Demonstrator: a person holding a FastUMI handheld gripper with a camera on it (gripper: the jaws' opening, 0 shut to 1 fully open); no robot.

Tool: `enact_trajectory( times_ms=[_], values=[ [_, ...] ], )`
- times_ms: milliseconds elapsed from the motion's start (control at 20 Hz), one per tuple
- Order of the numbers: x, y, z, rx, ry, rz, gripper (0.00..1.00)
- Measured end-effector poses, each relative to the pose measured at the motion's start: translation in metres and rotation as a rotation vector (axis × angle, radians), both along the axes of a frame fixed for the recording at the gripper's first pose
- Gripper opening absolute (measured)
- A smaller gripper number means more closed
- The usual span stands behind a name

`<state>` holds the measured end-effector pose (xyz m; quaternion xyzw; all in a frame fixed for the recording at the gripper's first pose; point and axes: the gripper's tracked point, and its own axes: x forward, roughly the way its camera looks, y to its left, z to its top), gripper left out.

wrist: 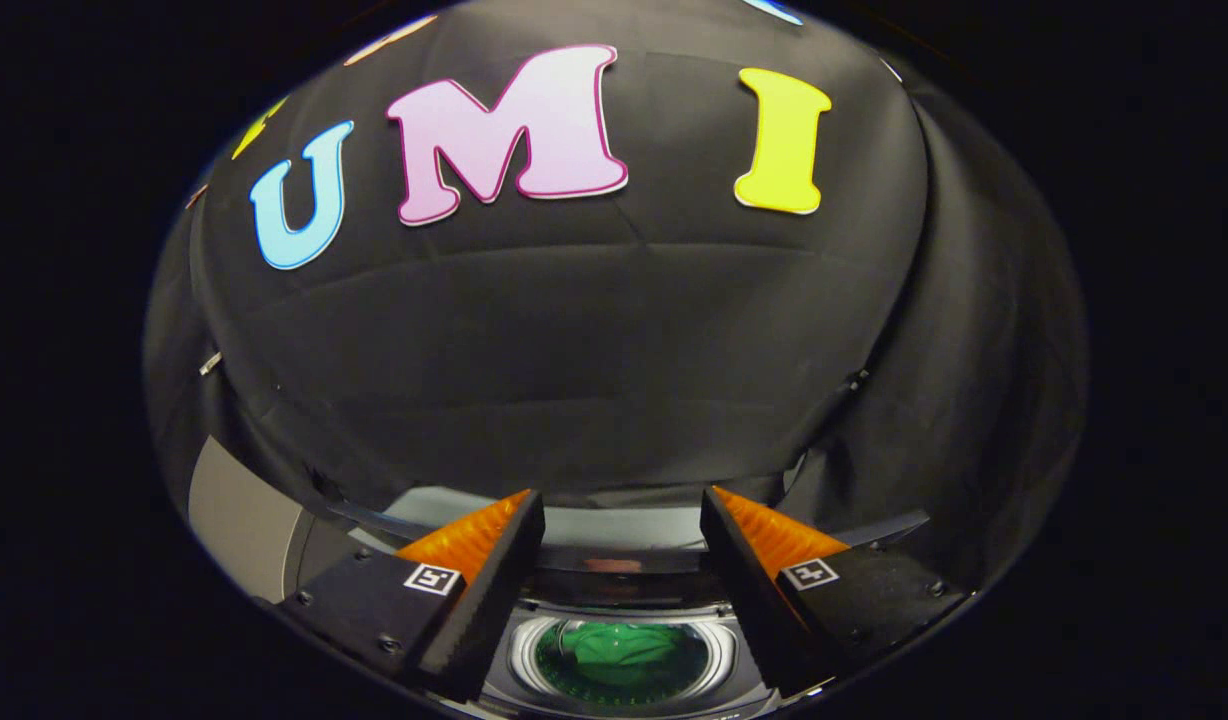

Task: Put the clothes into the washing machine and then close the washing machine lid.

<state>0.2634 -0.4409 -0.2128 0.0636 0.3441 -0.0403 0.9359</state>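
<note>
While gripper [622, 515] gapes, green clothes [624, 650] sit in washing machine [614, 560] w/ wall behind.

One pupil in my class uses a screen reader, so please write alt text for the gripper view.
The gripper is open with nothing between its fingers, held above a washing machine. Below and between the fingers, green clothes lie in the round drum, seen through a glassy lid whose state I cannot tell. Beyond the fingers hangs the booth's black cloth wall.

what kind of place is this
Likely a staged recording booth, not a real laundry room: black cloth wall behind, and a top-loading washing machine with green clothes in its drum. The open claw hovers above it, holding nothing.
</note>
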Motion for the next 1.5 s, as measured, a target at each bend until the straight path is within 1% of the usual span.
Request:
enact_trajectory(
  times_ms=[150, 250, 800, 1050, 1350, 1500],
  values=[
    [-0.002, 0.001, 0.007, -0.005, -0.108, 0.018, 1.0],
    [-0.005, 0.004, 0.007, -0.002, -0.135, 0.013, 1.0],
    [-0.046, 0.009, 0.014, -0.044, -0.153, 0.016, 1.0],
    [-0.066, 0.011, 0.013, -0.052, -0.148, 0.004, 1.0],
    [-0.093, 0.014, 0.011, -0.087, -0.134, -0.036, 1.0],
    [-0.116, 0.018, 0.008, -0.117, -0.123, -0.061, 1.0]
  ],
)
